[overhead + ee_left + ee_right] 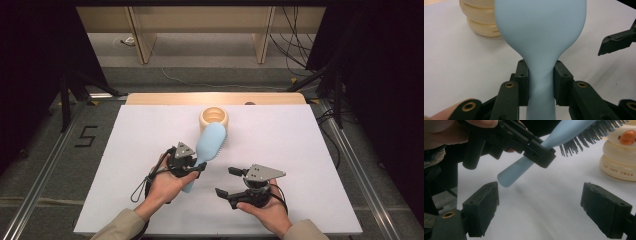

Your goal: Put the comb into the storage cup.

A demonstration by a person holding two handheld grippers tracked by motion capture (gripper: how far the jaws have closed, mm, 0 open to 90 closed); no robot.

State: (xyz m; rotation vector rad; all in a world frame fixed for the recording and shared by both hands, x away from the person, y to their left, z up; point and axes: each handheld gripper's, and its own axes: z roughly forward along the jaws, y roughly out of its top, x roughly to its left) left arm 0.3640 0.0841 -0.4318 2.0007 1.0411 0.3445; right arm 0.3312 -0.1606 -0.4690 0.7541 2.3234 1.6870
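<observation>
In the right gripper view, the right gripper (539,210) holds its 2 black block-shaped jaws wide apart over the white table surface (544,202), with nothing between them. Beyond them, the left gripper (534,152), held in a hand (456,130), is clamped on the handle of a pale blue plastic hairbrush with dark bristles (566,132). The handle's rounded end hangs clear of the table. At the right stands a cream ribbed holder with an orange mark (620,157), near the bristles.

Cream holder (621,157): base lettering "THE JUDY SWAN" | Floor (35,150) left of table: marked "5" (86,136)
</observation>
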